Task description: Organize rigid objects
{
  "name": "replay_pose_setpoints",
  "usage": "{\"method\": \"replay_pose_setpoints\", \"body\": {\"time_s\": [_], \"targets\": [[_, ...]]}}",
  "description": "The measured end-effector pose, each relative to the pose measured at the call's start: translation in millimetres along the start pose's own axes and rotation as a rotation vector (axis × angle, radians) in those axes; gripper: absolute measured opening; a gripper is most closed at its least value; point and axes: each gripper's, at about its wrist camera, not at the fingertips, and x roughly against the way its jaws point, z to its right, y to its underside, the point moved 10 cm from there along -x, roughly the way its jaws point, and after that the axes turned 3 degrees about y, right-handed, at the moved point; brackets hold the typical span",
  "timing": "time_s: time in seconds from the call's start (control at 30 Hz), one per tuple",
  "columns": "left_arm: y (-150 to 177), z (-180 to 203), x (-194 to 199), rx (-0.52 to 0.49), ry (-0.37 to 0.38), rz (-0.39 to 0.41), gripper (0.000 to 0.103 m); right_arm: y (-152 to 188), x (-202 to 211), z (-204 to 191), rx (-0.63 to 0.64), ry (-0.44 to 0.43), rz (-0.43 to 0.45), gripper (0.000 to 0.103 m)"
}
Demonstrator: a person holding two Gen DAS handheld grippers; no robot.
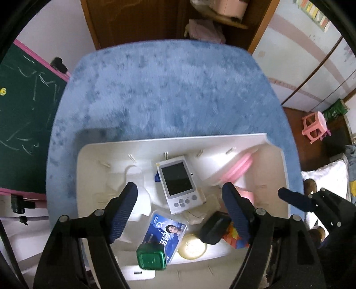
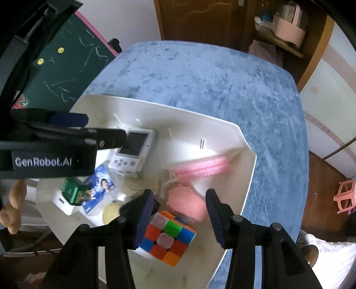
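Observation:
A white bin sits on a blue fuzzy mat. Inside lie a white handheld game console, a blue card box, a green box, a gold round tin, a black block, pink rings and a colour cube. My left gripper is open above the console and card box. My right gripper is open over the cube, holding nothing.
A green chalkboard stands left of the mat. A pink stool is on the wooden floor at right. A wooden shelf unit stands behind. A white charger lies at the bin's near edge.

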Motion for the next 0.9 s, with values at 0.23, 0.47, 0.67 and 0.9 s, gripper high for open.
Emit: {"method": "replay_pose_setpoints", "body": {"time_s": [0.23,0.47,0.67,0.9], "targets": [[7,4,52,0.011,-0.005,0.108,0.081,1,45,-7,-0.041,-0.013,0.068,0.057],[31,-1,96,0.048,0.001,0.165,0.081,7,88,-6,-0.14,-0.032,0.117,0.058],[45,-3,132,0.061,-0.052,0.224,0.081,7,132,-8,-0.188,-0.005,0.192,0.063],[47,-6,159,0.079,-0.108,0.279,0.081,6,169,-7,-0.228,0.061,0.265,0.078]]}}
